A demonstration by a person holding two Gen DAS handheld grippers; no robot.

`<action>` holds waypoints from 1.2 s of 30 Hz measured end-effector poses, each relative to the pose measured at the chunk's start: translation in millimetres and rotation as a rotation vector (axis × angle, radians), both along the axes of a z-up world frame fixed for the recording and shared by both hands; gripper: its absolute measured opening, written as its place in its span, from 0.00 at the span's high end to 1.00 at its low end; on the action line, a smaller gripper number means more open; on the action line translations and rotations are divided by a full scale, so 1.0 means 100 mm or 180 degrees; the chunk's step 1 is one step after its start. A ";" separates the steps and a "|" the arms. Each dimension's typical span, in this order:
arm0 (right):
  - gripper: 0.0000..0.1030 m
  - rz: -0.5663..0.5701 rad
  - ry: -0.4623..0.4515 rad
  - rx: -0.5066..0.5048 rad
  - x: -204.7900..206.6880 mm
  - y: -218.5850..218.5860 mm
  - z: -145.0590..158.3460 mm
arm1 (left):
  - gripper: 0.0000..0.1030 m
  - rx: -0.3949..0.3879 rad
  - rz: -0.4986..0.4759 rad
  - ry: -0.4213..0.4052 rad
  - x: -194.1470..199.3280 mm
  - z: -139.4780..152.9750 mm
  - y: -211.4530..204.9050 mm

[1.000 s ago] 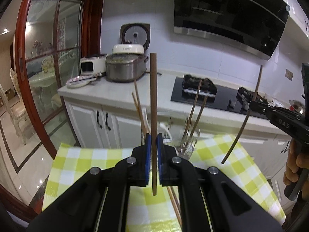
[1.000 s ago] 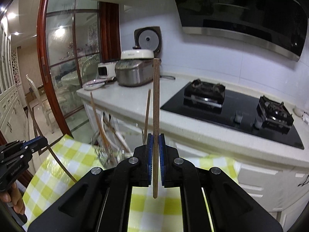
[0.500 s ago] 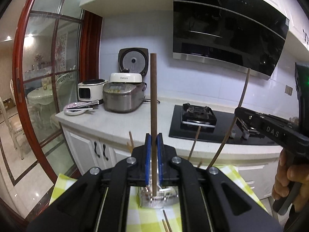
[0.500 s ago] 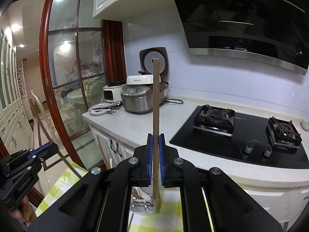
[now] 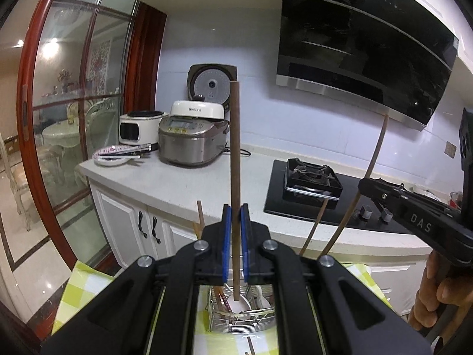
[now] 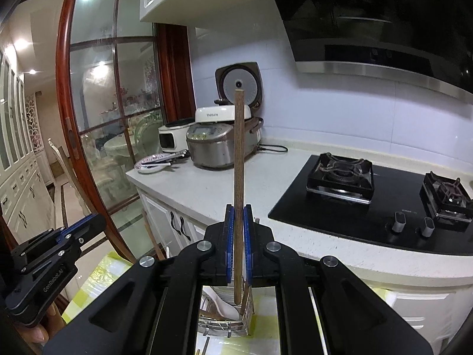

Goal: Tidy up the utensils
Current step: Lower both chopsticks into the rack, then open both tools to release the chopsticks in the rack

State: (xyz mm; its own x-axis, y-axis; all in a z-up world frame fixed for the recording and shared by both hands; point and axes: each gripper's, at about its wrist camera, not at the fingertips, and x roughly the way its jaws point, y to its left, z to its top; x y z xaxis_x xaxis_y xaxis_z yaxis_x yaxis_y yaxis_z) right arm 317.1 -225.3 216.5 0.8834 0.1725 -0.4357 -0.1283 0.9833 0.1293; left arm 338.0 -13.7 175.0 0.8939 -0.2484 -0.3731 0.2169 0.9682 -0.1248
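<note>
Fingers (image 5: 227,230) pinch upright chopstick (image 5: 235,153) above rack (image 5: 236,324).

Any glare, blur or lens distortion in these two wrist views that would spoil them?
Left wrist view: sharp, strong fisheye bending of the red door frame, lamp glare on its glass, range hood dark and glossy. Right wrist view: also sharp, bright ceiling-light reflections in the glass door, corners vignetted black; the chopstick stays crisp.

Dark chopstick (image 5: 235,159) upright, lighter chopstick (image 6: 239,177) upright, wire utensil rack (image 5: 236,322) holding white spoon (image 5: 241,303), on checked cloth
</note>
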 end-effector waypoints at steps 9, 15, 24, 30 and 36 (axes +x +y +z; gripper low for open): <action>0.93 0.0023 0.0182 -0.0076 0.18 0.09 -0.44 | 0.94 0.0016 0.0009 0.0137 0.15 -0.35 -0.03; 0.93 0.0058 0.0329 -0.0094 0.27 0.10 -0.71 | 0.94 0.0039 0.0037 0.0264 0.26 -0.59 -0.04; 0.92 0.0064 0.0461 -0.0148 0.28 0.10 -0.98 | 0.92 0.0067 0.0001 0.0474 0.37 -0.86 -0.06; 0.80 -0.0008 0.0518 -0.0095 0.23 0.02 -1.06 | 0.81 0.0065 0.0008 0.0479 0.31 -0.88 -0.03; 0.66 -0.0045 0.0480 -0.0079 0.13 -0.04 -1.04 | 0.75 0.0048 0.0026 0.0468 0.22 -0.85 0.02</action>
